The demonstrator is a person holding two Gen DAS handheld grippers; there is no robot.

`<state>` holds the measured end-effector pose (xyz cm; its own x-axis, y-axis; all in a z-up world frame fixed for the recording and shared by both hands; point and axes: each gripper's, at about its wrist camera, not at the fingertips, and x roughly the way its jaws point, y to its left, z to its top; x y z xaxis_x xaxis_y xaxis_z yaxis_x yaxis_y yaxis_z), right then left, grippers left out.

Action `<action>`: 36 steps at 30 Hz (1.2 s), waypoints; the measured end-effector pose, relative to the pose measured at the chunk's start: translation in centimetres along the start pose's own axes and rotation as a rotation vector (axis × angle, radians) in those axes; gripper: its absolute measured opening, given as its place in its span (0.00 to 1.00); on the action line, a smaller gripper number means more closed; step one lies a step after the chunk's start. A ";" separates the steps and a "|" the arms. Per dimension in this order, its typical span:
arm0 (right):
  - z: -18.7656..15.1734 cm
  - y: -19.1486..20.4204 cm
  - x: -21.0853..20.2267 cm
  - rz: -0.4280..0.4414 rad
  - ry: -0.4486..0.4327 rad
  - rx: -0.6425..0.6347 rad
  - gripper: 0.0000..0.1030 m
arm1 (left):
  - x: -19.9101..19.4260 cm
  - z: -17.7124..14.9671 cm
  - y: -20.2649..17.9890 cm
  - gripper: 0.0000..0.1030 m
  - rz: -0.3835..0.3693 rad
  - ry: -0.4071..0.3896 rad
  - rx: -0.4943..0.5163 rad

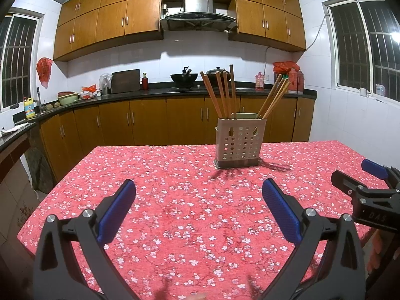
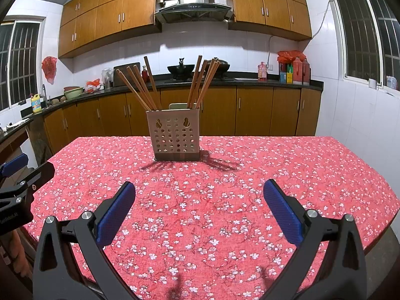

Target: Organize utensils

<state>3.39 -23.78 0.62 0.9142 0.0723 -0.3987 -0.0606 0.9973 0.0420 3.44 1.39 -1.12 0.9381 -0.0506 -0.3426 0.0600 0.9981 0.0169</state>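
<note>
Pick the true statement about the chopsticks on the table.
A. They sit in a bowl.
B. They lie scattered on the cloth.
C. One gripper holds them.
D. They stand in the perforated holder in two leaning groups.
D: the chopsticks stand in the perforated holder, fanned left and right; both grippers are open and empty.

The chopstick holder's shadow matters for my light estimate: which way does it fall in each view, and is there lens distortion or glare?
Left wrist view: the chopstick holder casts spiky shadows toward the camera and rightward on the tablecloth; cabinets bow strongly, dark corners. Right wrist view: the shadows likewise spread forward and right of the holder; a bright glare spot is not evident here, though the left view shows one in the right window.
</note>
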 end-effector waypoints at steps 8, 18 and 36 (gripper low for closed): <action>-0.1 0.1 0.0 0.001 0.003 0.001 0.98 | 0.0 0.0 -0.1 0.96 0.001 0.001 -0.001; -0.3 0.0 0.2 0.006 0.011 0.003 0.98 | 0.0 0.0 0.1 0.96 -0.001 0.002 -0.002; -0.4 0.1 0.1 0.009 0.013 0.007 0.98 | 0.4 -0.1 0.0 0.96 -0.006 0.000 -0.015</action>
<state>3.34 -23.71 0.19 0.9082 0.0817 -0.4105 -0.0659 0.9964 0.0525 3.77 1.41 -1.39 0.9379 -0.0564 -0.3423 0.0604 0.9982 0.0010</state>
